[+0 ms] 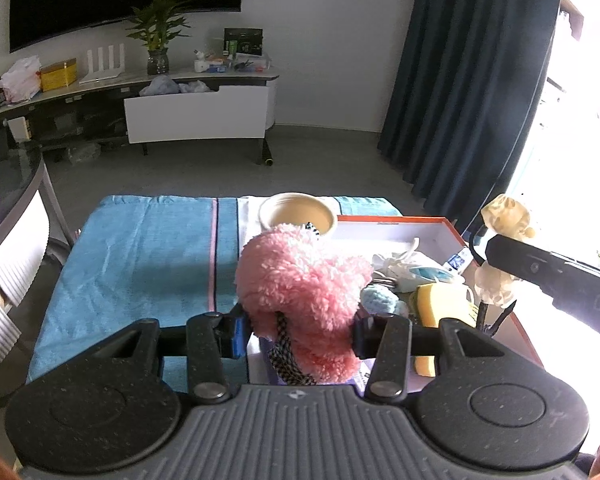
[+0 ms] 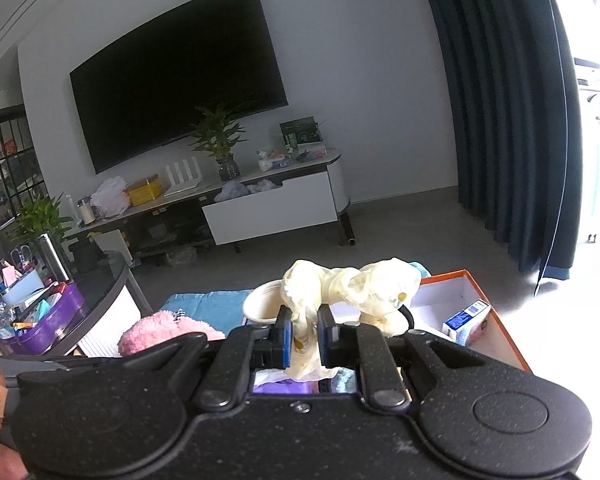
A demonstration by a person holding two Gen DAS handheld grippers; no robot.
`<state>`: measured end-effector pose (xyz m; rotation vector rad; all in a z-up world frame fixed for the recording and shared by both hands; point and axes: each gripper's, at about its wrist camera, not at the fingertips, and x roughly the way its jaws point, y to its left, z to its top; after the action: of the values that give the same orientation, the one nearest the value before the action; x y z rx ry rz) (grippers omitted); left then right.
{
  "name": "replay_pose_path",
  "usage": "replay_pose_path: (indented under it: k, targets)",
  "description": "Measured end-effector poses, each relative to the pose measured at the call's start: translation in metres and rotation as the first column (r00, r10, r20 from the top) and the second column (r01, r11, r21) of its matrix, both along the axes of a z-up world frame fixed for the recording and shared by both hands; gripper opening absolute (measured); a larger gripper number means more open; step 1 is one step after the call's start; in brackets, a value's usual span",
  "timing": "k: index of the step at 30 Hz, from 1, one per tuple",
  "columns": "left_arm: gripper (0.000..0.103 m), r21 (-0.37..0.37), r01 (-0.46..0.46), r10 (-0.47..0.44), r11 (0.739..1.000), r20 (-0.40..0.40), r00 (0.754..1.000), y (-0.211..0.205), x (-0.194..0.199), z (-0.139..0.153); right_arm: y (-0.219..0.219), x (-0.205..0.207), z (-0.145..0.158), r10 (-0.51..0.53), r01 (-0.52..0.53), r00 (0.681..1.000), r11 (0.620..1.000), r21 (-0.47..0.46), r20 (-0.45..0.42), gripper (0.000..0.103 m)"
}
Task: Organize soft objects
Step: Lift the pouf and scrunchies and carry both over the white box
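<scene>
My left gripper (image 1: 298, 330) is shut on a fluffy pink plush toy (image 1: 300, 288) with a black-and-white checked strap, held above the blue towel (image 1: 140, 264). The same pink plush (image 2: 160, 330) shows low at the left of the right wrist view. My right gripper (image 2: 305, 330) is shut on a pale yellow soft toy (image 2: 348, 288), whose body bunches up above the fingers. In the left wrist view that yellow toy (image 1: 504, 216) hangs at the right beside the orange-edged box (image 1: 392, 221).
The box (image 2: 460, 280) holds a blue-and-white packet (image 2: 466, 318), white items (image 1: 404, 264), a light blue knit ball (image 1: 376, 298) and a yellow sponge (image 1: 440, 304). A cream bowl (image 1: 298, 212) stands behind it. A glass side table (image 2: 100, 280) with a purple tray is left.
</scene>
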<state>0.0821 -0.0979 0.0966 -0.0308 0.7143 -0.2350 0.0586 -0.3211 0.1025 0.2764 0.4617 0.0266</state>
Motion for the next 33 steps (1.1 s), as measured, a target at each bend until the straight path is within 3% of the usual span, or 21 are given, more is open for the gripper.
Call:
replay_pose_path:
  k: [33]
  targets:
    - [0.048,0.008,0.116,-0.116,0.993,-0.021,0.993,-0.056,0.018,-0.01,-0.045,-0.007,-0.011,-0.117,0.117,0.993,0.993,0.013,-0.014,0.016]
